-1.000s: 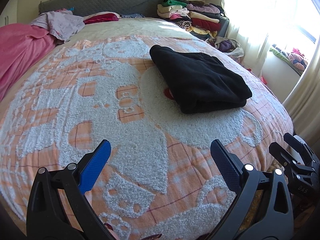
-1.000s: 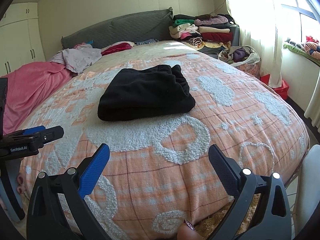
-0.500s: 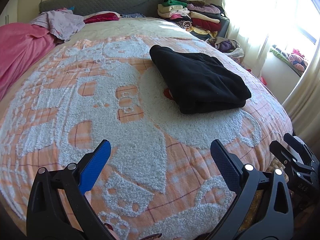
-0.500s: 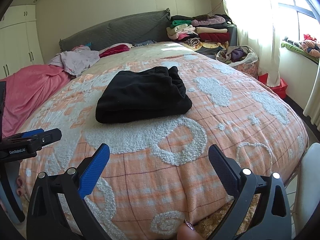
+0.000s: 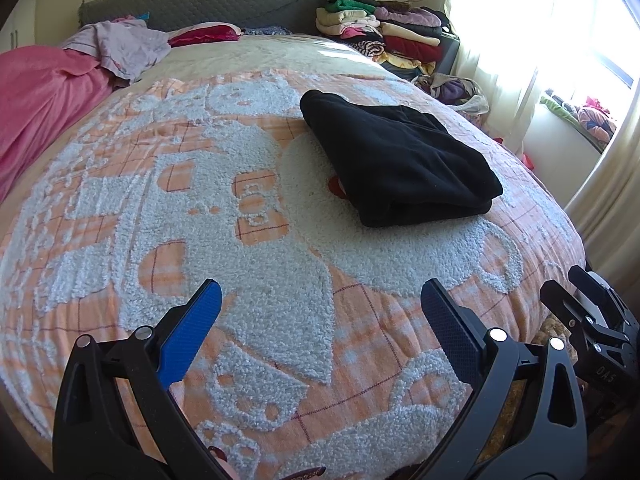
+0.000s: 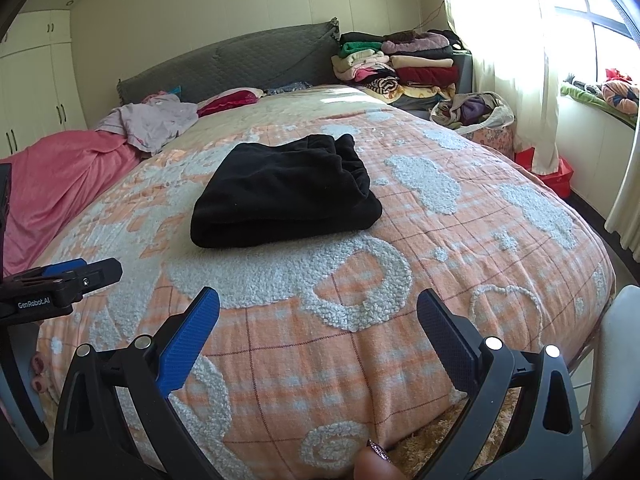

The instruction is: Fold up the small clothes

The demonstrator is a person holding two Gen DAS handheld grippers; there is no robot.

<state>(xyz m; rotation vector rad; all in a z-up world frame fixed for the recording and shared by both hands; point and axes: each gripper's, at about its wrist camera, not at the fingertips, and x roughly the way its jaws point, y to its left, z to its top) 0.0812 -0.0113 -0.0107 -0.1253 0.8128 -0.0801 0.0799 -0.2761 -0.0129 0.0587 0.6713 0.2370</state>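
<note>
A black garment [image 5: 396, 160] lies folded into a thick rectangle on the orange and white bedspread [image 5: 240, 240]; it also shows in the right wrist view [image 6: 284, 192]. My left gripper [image 5: 320, 312] is open and empty, held over the near part of the bed, well short of the garment. My right gripper [image 6: 318, 316] is open and empty near the foot edge of the bed, also apart from the garment. The right gripper shows at the right edge of the left wrist view [image 5: 588, 312], and the left gripper at the left edge of the right wrist view [image 6: 64, 280].
A pink blanket [image 5: 44, 92] and a lilac garment [image 5: 120, 44] lie at the bed's far left. A stack of folded clothes [image 6: 400, 64] stands beside the grey headboard [image 6: 224, 60]. A bag of clothes [image 6: 476, 112] and a curtained window [image 6: 520, 40] are on the right.
Both grippers stay open and nearly still. The right wrist view has drifted slightly, so the garment sits a little lower and more to the left.
</note>
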